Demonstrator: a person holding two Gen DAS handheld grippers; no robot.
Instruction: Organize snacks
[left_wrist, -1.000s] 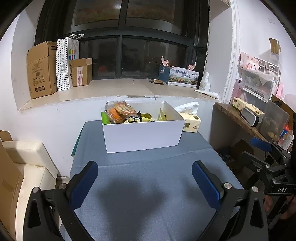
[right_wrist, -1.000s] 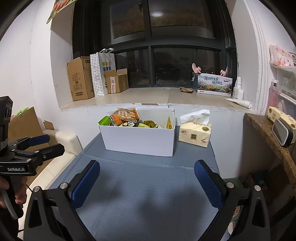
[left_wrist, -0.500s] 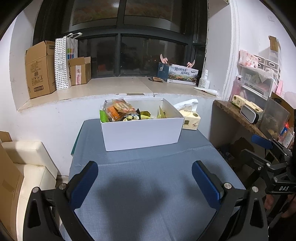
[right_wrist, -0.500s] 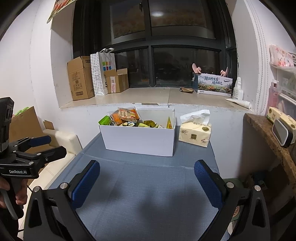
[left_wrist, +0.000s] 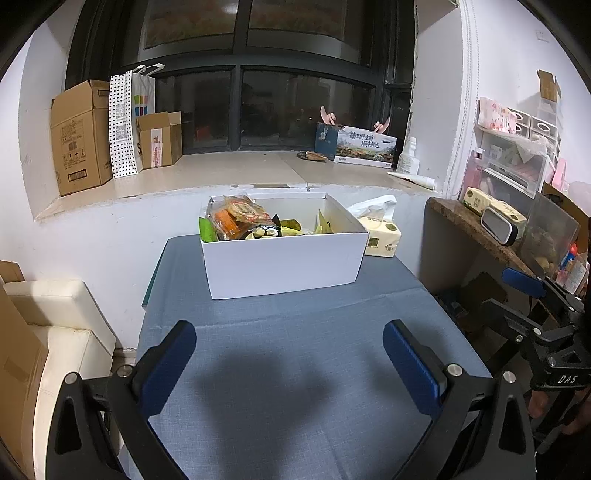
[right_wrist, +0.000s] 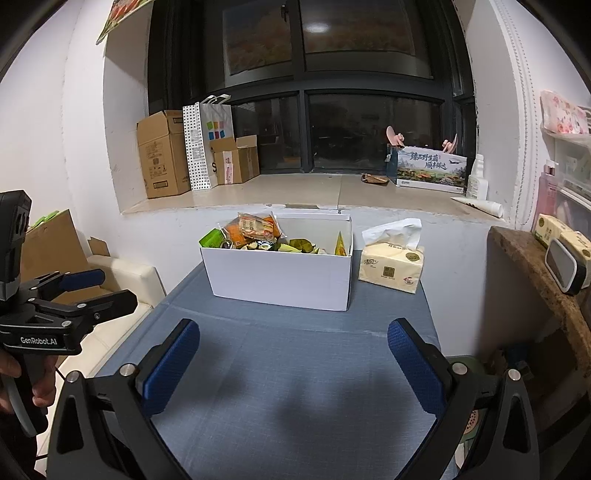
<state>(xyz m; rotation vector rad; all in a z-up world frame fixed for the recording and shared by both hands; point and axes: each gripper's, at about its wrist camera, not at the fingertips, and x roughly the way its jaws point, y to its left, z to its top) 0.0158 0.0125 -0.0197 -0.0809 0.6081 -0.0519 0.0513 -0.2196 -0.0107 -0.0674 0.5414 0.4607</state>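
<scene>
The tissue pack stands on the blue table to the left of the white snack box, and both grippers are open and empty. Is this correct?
One detail is wrong. The tissue pack stands to the right of the white snack box, as the right wrist view shows. The rest holds: the left gripper and right gripper are open and empty.

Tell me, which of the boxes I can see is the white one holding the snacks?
The white box on the blue tablecloth, open-topped, packets showing above its rim. The brown cardboard boxes stand on the window ledge.

Dim indoor light from above casts soft shadows on the tablecloth (left_wrist: 295, 369); sharp focus, fisheye-curved, dark-vignetted edges.
</scene>
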